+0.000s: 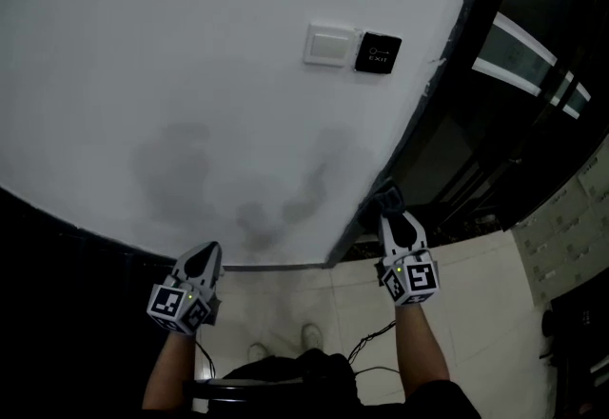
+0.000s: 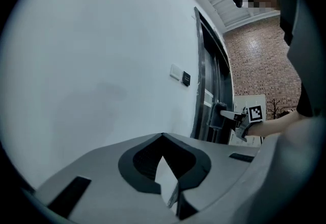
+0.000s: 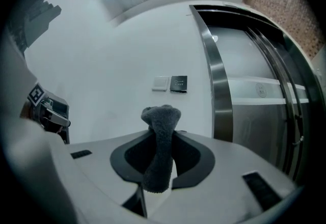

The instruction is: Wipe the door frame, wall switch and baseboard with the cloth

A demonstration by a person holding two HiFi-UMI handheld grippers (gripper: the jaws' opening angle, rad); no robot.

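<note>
My right hand-held gripper (image 1: 387, 213) clamps the grey cloth (image 3: 160, 139) close to the dark door frame (image 1: 447, 93), where the white wall (image 1: 190, 74) ends. My left hand-held gripper (image 1: 202, 263), jaws together and empty, points at the wall low down, over the tiled floor (image 1: 314, 298). The wall switch (image 1: 329, 45) sits higher, well apart from the cloth.

Two tools (image 1: 203, 253) (image 1: 386, 203), one cloth (image 3: 160, 141), one switch (image 1: 328, 45), one exit plate (image 1: 378, 53)

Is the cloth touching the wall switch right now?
Apart. The right gripper view shows bare wall between the wall switch and the top of the cloth, which is clamped in the right gripper.
</note>
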